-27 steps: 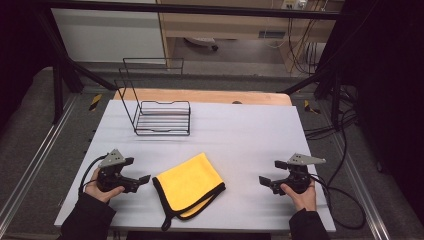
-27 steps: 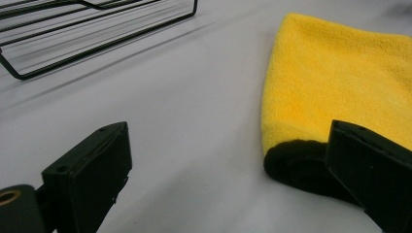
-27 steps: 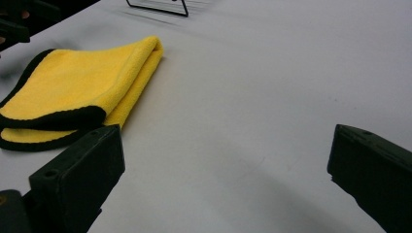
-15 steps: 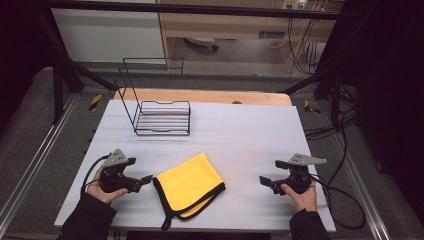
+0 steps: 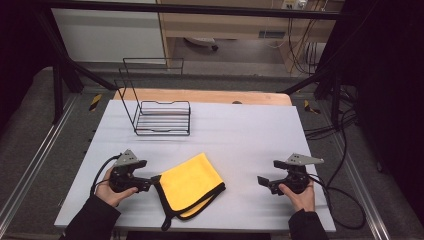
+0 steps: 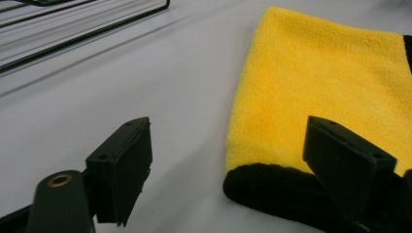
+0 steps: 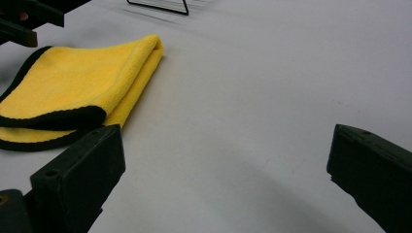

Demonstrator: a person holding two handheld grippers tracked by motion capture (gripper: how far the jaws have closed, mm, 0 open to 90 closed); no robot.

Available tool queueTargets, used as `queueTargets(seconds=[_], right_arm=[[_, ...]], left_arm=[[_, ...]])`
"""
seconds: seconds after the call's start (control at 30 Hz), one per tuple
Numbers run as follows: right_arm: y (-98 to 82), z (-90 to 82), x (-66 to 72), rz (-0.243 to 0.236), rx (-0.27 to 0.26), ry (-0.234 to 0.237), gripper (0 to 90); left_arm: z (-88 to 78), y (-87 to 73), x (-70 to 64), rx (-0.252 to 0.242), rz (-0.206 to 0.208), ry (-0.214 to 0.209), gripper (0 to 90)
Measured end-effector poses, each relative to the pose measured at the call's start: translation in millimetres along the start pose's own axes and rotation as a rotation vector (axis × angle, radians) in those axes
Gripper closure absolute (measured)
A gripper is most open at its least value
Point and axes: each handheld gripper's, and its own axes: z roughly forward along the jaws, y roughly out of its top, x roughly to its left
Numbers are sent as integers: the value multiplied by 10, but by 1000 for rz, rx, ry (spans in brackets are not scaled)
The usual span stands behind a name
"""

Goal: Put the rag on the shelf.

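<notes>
- The left gripper (image 5: 154,181) rested low on the white table (image 5: 240,135), jaws spread wide and holding nothing — its tips were just at the black-trimmed corner of the folded yellow cloth (image 5: 192,184).
- In the left gripper view, that cloth (image 6: 320,92) lay ahead and to the jaws' right, one jaw over its black hem.
- The cloth sat near the front edge between both hands, its long axis slanting from near-left to far-right; a wire rack (image 5: 159,116) stood well behind.
- The right gripper (image 5: 263,181), also wide open and empty, lay well apart from the cloth — the left hand was nearer, likely to grasp first.
</notes>
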Motion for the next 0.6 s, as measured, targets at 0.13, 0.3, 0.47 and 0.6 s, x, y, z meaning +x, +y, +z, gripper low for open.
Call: queueTargets(seconds=[0.13,0.3,0.47,0.6], right_arm=[[10,26,24,-13,5,0,12],[28,68,66,-22,21,-5,14],[59,124,125,-23,20,3,17],[95,182,189,-30,16,8,23]], left_arm=[[84,17,-51,32,3,4,274],[181,38,-57,84,-1,6,336],[246,13,-73,150,-2,-16,435],[244,11,-75,165,-5,-21,487]])
